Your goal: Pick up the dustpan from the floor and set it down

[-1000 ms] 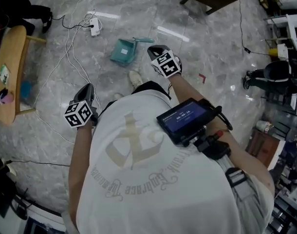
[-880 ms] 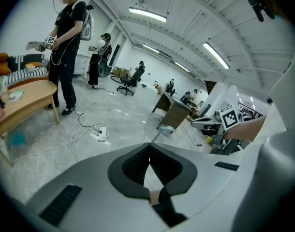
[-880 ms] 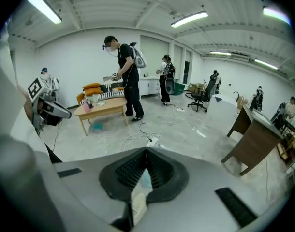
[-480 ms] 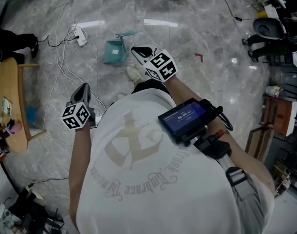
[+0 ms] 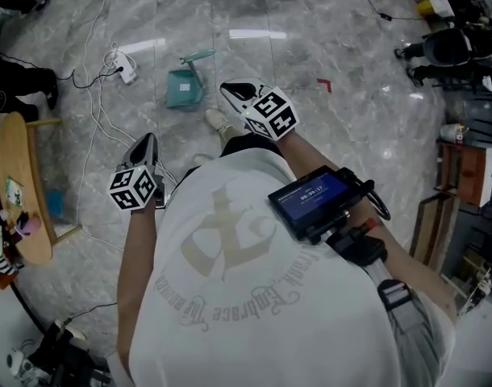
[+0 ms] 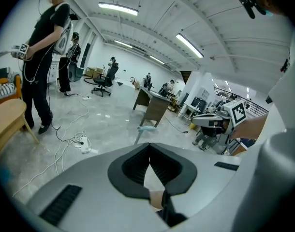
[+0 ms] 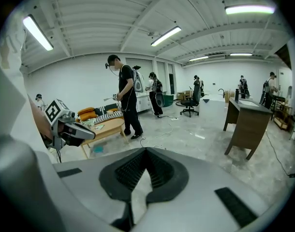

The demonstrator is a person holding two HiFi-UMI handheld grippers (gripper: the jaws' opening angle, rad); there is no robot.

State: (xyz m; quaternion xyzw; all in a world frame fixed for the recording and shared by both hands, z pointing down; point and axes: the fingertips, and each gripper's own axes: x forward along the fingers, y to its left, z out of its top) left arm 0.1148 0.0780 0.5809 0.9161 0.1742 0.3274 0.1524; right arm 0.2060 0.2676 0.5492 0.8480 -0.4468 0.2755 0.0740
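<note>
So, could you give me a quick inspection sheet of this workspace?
Surface: glossy grey marbled floor.
Job's things: teal dustpan lying on the floor ahead of the person, held by neither gripper.
Clutter: red corner mark on the floor; low wooden table at left with small items on it.
Grippers: left gripper and right gripper both shut, empty, held above the floor.
Cables: white power strip with cords trailing across the floor.
Surroundings: wooden desk, office chair, other people standing about.

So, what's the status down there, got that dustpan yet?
Left claw shut, empty. Right claw shut, empty. Teal dustpan on the floor, untouched. Power strip lies beside it, apart.
</note>
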